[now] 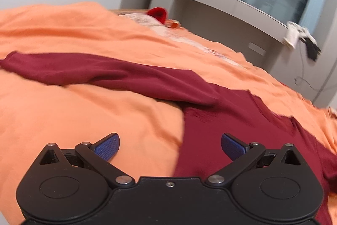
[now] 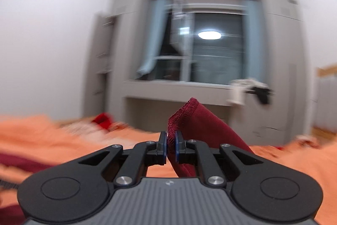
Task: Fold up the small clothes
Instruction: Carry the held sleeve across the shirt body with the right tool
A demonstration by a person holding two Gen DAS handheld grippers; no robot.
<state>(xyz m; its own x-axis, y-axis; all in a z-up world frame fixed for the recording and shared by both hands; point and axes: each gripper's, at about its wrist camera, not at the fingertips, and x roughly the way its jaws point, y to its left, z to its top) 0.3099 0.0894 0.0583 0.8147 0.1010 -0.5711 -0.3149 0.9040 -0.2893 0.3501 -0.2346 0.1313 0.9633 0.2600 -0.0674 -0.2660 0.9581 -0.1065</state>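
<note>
A dark red long-sleeved garment lies spread on the orange bedcover, one sleeve stretched out to the left. My left gripper is open and empty, hovering just above the garment's left edge, its blue pads wide apart. My right gripper is shut on a hemmed end of the dark red garment and holds it lifted above the bed. More dark red cloth lies low at the left of the right wrist view.
A bright red item and a white patterned cloth lie at the bed's far end. Beyond stand a grey window wall with a ledge, and white and black things hang at the ledge's right end.
</note>
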